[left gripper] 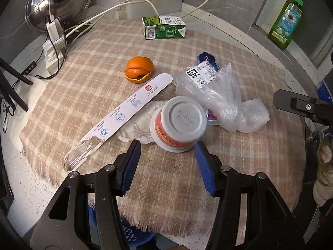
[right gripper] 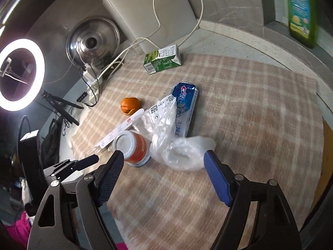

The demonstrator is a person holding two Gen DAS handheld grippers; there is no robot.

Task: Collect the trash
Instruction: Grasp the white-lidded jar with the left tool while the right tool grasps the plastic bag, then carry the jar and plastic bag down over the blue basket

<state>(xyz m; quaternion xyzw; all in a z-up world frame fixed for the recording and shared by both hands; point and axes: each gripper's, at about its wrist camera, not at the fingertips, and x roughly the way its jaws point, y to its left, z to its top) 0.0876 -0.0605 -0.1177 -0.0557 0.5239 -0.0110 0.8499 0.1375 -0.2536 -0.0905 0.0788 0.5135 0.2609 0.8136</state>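
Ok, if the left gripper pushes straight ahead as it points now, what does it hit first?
Most likely the overturned cup, lying just beyond the open left gripper; the crumpled tissue sits beside it. Depth is uncertain.

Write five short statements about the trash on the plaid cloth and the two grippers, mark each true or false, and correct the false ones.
1. The orange-labelled cup lies tipped over with its base facing the left wrist camera. True.
2. The left gripper is shut on the cup. False: its jaws stand open just short of the cup, holding nothing.
3. The orange peel lies apart from the milk carton. True.
4. The milk carton stands upright. False: it lies on its side near the far edge of the plaid cloth.
5. The right gripper holds the clear plastic bag. False: its jaws are open and empty, with the bag just ahead of them.
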